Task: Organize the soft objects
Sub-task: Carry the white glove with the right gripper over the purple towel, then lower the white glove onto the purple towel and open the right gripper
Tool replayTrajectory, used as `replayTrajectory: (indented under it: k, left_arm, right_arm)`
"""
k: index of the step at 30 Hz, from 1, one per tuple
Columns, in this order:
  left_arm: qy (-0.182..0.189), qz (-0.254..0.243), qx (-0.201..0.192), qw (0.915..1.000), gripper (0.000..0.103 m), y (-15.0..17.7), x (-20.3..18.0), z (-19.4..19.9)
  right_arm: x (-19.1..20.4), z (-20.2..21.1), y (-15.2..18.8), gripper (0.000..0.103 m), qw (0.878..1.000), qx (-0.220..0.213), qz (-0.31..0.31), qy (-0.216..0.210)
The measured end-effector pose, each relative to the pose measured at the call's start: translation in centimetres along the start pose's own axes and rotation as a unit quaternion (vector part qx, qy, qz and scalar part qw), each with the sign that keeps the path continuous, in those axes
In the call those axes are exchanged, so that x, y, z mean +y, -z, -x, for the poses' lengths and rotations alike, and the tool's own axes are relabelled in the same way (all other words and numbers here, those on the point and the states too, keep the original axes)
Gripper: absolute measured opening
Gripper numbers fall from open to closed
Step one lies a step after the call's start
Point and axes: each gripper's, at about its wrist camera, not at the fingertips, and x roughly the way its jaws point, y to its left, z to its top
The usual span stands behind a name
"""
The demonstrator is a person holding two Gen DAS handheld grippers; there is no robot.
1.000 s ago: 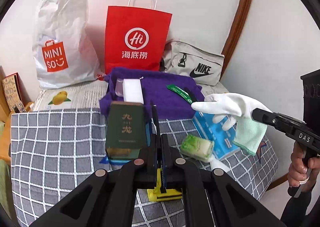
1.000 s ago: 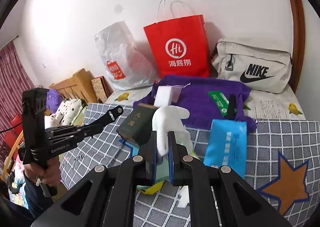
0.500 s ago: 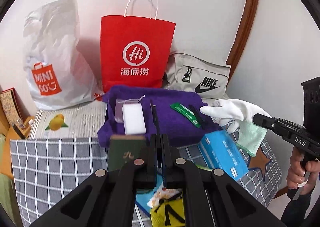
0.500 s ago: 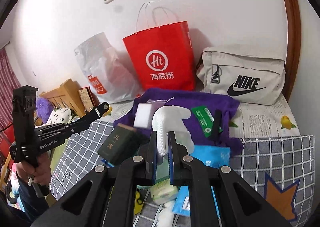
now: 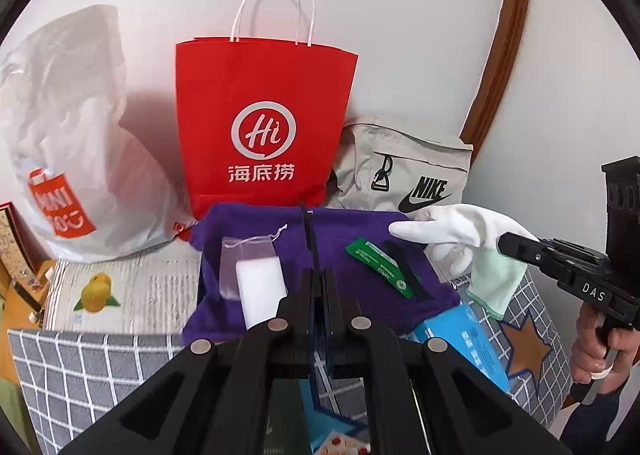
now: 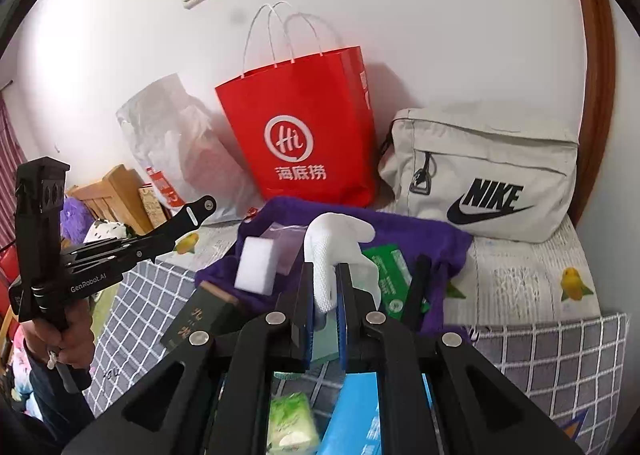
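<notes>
My right gripper (image 6: 325, 287) is shut on a white glove (image 6: 332, 243) with a pale green cuff and holds it in the air over the purple towel (image 6: 420, 231). The glove also shows in the left wrist view (image 5: 460, 227), at the tip of the right gripper (image 5: 516, 247). My left gripper (image 5: 319, 287) is shut and empty, above the towel's (image 5: 340, 231) near edge. On the towel lie a white sponge (image 5: 260, 287) (image 6: 254, 267), a clear pouch (image 5: 248, 251) and a green packet (image 5: 378, 267).
A red paper bag (image 5: 264, 127), a white plastic bag (image 5: 72, 143) and a grey Nike bag (image 5: 404, 171) stand against the wall. A blue tissue pack (image 5: 464, 339), a green tissue pack (image 6: 290, 423) and a dark green box (image 6: 196, 323) lie on the checked blanket (image 5: 92, 371).
Both grippers have risen and moved forward toward the wall. The glove stays held in the right gripper and now hangs over the purple towel.
</notes>
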Motion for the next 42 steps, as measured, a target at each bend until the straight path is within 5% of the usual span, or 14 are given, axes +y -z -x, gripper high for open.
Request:
replayTrajectory:
  k: [13, 27, 42]
  left_arm:
    - [0.013, -0.014, 0.02, 0.9996, 0.004, -3.3, 0.5, -6.6]
    - [0.036, 0.019, 0.089, 0.9953, 0.004, -2.1, 2.3, -13.9]
    - [0.039, 0.022, 0.15, 0.9877, 0.004, -0.3, 1.6, -17.9]
  right_arm:
    - [-2.7, -5.8, -3.5, 0.01, 1.0, 0.001, -0.001, 0.016]
    - [-3.5, -14.5, -2.2, 0.01, 0.997, 0.079, 0.008, 0.022]
    - [-6.5, -17.7, -0.5, 0.012, 0.988, 0.15, -0.014, 0.039]
